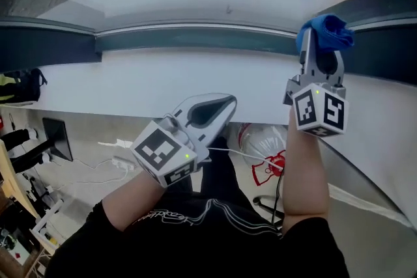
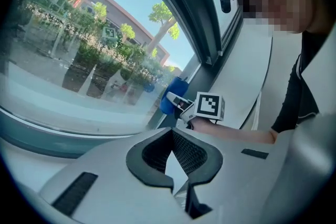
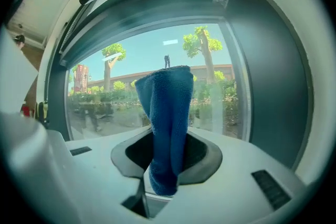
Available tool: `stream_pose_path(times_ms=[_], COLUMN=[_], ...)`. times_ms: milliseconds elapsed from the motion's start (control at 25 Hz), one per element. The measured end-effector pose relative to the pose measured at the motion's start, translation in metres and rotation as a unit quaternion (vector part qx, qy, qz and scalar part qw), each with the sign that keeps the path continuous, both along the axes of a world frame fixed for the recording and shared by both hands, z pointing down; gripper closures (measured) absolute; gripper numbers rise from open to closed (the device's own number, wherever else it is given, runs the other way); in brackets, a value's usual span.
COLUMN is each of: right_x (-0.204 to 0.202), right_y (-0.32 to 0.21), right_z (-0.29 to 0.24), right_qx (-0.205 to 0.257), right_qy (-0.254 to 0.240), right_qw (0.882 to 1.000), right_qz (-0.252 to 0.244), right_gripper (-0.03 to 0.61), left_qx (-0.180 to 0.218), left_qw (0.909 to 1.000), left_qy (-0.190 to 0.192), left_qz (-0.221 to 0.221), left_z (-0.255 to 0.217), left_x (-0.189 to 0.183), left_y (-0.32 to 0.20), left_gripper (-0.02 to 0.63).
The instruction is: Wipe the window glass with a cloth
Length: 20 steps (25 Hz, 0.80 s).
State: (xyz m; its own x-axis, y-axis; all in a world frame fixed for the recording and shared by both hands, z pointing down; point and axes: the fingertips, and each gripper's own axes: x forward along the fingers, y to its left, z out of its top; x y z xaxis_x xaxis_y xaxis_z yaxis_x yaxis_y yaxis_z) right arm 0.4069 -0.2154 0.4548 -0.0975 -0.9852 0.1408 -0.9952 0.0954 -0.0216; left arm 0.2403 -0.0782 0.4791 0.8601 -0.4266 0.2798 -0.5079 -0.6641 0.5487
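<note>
Daylit window glass [image 3: 100, 102] in a dark frame [image 3: 273, 92] fills the background, with trees and a low building outside. Nearest, the right gripper [image 3: 167, 176] has its jaws clamped on a blue cloth [image 3: 170, 113], which stands up out of them as a folded bunch, its top close to the pane straight ahead; whether it touches cannot be told. Beneath this claw runs the white sill [image 1: 163, 81]. Further out, left of it and lower, the left gripper [image 1: 218, 106] hangs at the sill's near edge, jaws pressed together with nothing between them
</note>
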Motion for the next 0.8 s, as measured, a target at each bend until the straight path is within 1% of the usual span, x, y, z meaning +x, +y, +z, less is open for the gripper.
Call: stream_pose_path(times_ms=[160,280,400,560,800], right_x=[-0.077,-0.143,-0.205,-0.290,-0.405], right_y=[0.013,0.025,0.035,0.038,0.038], right_z=[0.006,0.012,0.018,0.028,0.042], right_qx=[-0.006,-0.016,-0.028,-0.041,-0.045], right_qy=[-0.001,0.002,0.000,-0.013,-0.016], right_qw=[0.998,0.995,0.991,0.984,0.973], right_qz=[-0.059,-0.101,-0.129,-0.173,-0.228], right_gripper=[0.485,0.486,0.485,0.485,0.486], left_qx=[0.001,-0.002,0.001,-0.009,-0.018], left_qw=[0.9994,0.9982,0.9971,0.9921,0.9841], left_qy=[0.000,0.001,0.002,-0.004,-0.013], left_qz=[-0.034,-0.060,-0.077,-0.125,-0.176], left_z=[0.002,0.002,0.000,0.007,0.019], left_x=[-0.053,-0.103,-0.157,-0.231,-0.333], left_y=[0.000,0.003,0.004,0.005,0.009], left_gripper=[0.609,0.609,0.609,0.609,0.609])
